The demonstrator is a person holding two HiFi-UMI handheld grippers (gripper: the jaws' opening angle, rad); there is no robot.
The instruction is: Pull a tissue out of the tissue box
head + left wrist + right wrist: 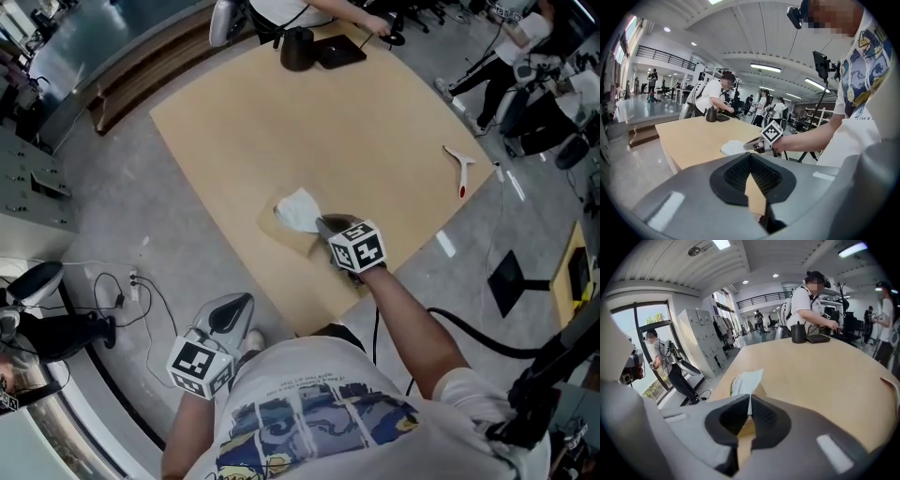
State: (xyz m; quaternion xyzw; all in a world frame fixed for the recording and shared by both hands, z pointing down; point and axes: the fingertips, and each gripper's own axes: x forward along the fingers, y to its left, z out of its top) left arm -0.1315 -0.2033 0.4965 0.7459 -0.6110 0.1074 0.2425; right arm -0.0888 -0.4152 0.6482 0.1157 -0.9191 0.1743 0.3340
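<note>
Light wooden worktop point(375, 122) carries tan tissue box point(284, 234) near its edge closest to us. Our right claw point(749, 401) clenched on white tissue point(298, 208) sprouting from box; pull not yet made, we judge. Our left claw point(750, 157) closed, empty, off worktop.

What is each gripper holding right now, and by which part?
The right gripper is shut on the tissue, pinching it by the edge nearest the person. The left gripper is shut and holds nothing.
</note>
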